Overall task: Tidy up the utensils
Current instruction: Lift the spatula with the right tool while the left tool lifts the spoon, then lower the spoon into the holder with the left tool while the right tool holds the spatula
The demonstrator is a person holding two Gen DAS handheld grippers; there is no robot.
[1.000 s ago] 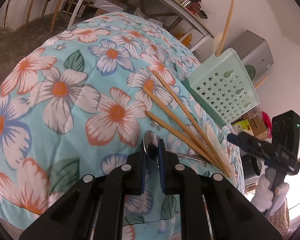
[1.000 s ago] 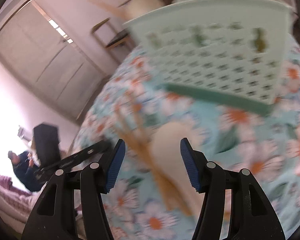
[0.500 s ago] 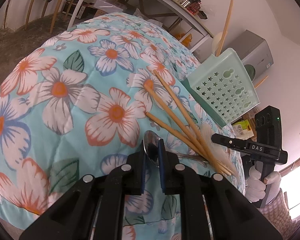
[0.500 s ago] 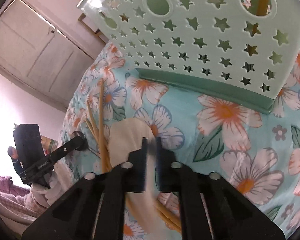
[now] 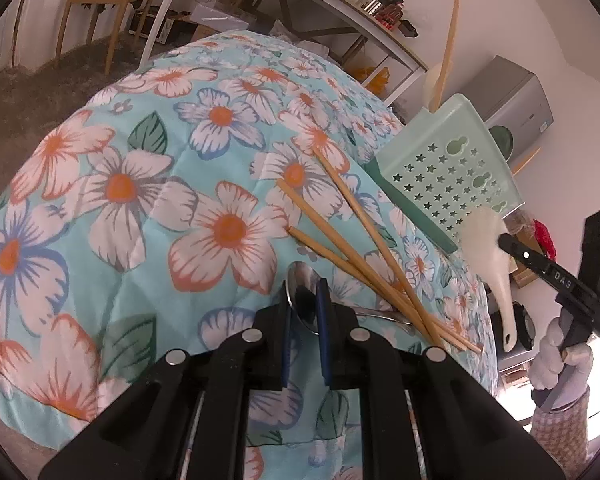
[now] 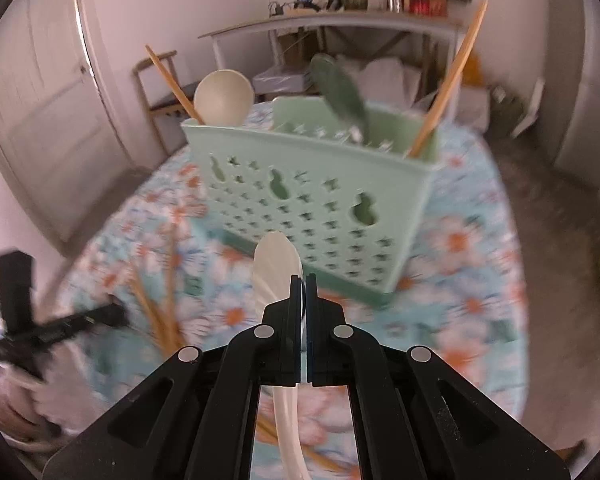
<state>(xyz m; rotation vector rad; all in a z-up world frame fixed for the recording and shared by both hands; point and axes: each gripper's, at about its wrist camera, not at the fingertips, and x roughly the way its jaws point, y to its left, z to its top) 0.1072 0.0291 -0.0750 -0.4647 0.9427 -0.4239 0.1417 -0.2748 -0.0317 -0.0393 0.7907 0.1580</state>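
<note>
My right gripper [image 6: 303, 280] is shut on a white plastic spoon [image 6: 274, 268] and holds it in the air in front of the mint green utensil basket [image 6: 320, 200]; spoon [image 5: 488, 248] and basket [image 5: 448, 176] also show in the left wrist view. The basket holds a white spoon [image 6: 223, 97], a dark green spoon [image 6: 342, 92] and two chopsticks [image 6: 448, 80]. My left gripper [image 5: 305, 292] is shut on the bowl of a metal spoon [image 5: 300, 294] that lies on the floral cloth [image 5: 120, 184]. Three wooden chopsticks [image 5: 352, 248] lie crossed over its handle.
The right gripper [image 5: 508, 242] shows at the right of the left wrist view, held by a gloved hand. A wooden chair [image 5: 100, 4] and a shelf table [image 5: 300, 4] stand behind the cloth-covered table. A door [image 6: 40, 120] is at the left.
My right gripper shut on the white spoon and lifted it off the cloth, up in front of the basket. My left gripper has stayed on the metal spoon.
</note>
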